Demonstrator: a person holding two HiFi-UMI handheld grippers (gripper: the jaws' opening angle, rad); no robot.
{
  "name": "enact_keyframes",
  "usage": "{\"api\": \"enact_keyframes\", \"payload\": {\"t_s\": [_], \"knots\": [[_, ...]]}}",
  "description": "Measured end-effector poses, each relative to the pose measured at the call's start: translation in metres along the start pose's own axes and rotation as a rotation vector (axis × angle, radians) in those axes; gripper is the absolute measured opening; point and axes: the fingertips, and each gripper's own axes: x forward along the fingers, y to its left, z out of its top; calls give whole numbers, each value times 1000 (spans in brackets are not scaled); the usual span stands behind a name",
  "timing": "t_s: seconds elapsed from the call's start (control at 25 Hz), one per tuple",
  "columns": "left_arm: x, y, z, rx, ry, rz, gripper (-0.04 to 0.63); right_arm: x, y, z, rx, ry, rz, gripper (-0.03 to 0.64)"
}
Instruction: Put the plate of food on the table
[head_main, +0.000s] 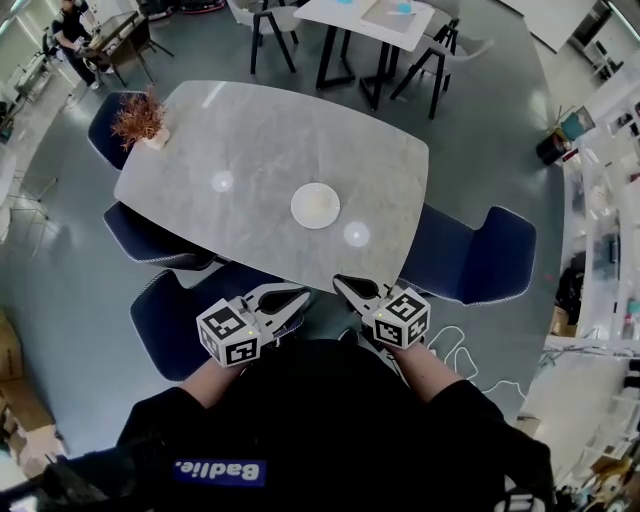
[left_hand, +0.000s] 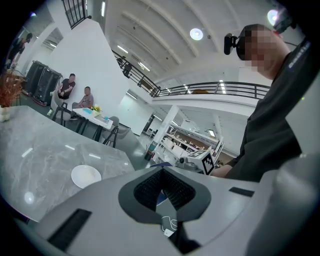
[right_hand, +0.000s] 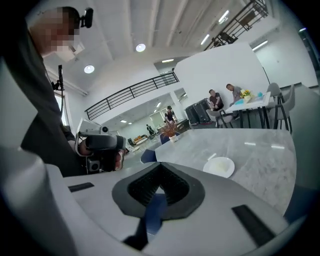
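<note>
A white plate (head_main: 316, 205) with pale food rests on the grey marble table (head_main: 270, 140), near its front edge. It also shows small in the left gripper view as the plate (left_hand: 86, 176) and in the right gripper view as the plate (right_hand: 219, 166). Both grippers hang close to my body, short of the table's near edge. My left gripper (head_main: 300, 296) has its jaws together with nothing between them, as the left gripper (left_hand: 161, 171) confirms. My right gripper (head_main: 342, 283) is likewise shut and empty, seen close as the right gripper (right_hand: 160, 166).
A dried plant in a small pot (head_main: 140, 120) stands at the table's far left corner. Dark blue chairs (head_main: 470, 255) ring the table, one (head_main: 180, 310) right in front of me. A second table (head_main: 370, 20) and seated people (right_hand: 220, 100) are farther off.
</note>
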Motion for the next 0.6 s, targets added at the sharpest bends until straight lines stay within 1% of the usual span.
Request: {"api": "enact_keyframes", "payload": {"t_s": [0.12,0.24,0.4,0.6], "knots": [[2,-5,-1,-8,-3,-5,8,-11,15,11,-72,-56,4,11],[6,-11,-5,0,0,-17,8,-15,29,10,-139,-93,11,11],[8,-18,-8,19,8,-35,8,-19,45,12,-164,-102,22,11],[9,-21,-10,31,8,-51,8,-23,47,17,-182,-118,10,11]]}}
